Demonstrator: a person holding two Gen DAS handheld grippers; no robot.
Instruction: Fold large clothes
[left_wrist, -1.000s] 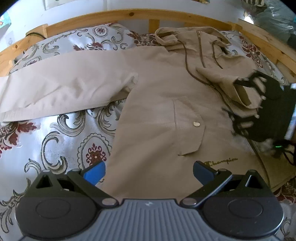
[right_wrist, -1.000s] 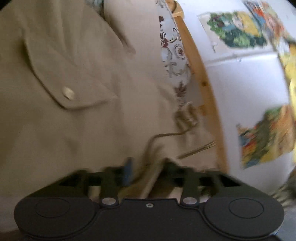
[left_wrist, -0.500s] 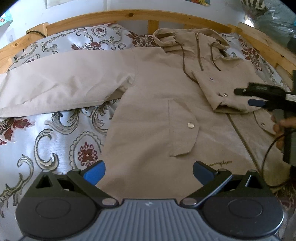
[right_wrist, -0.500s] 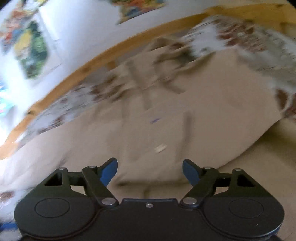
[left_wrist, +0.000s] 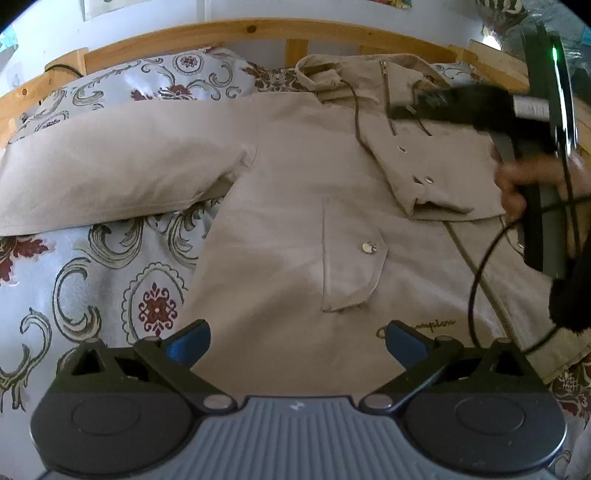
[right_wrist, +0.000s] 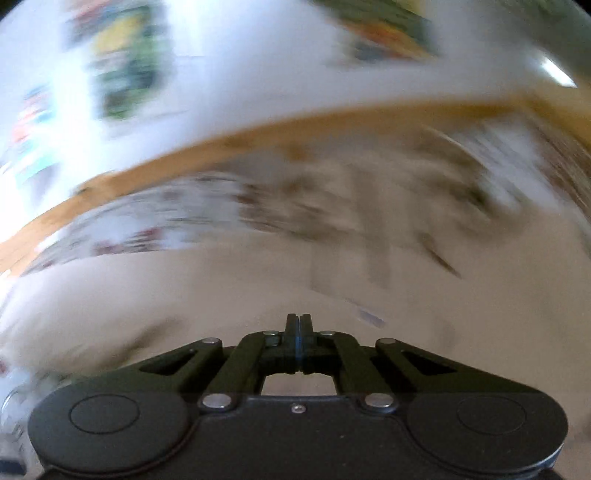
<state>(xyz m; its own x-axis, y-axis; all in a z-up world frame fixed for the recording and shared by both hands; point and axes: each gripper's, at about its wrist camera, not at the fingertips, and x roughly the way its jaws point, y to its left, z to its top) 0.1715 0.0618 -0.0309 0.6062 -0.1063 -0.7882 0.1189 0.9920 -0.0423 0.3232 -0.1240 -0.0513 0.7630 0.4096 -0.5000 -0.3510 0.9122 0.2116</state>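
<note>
From the left wrist, the beige jacket (left_wrist: 314, 206) is seen flat on the bed (left_wrist: 74, 258), its unfolded sleeve (left_wrist: 110, 162) stretched leftward, nearer the left gripper (left_wrist: 297, 341), whose fingers are spread. From the right wrist, blurred, the right gripper (right_wrist: 299, 321) is seen closed on nothing above the fabric.

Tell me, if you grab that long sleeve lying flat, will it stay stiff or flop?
Probably flop: the sleeve is thin cloth, creased and sagging over the bedspread. It looks light, and may drag the jacket along.
</note>
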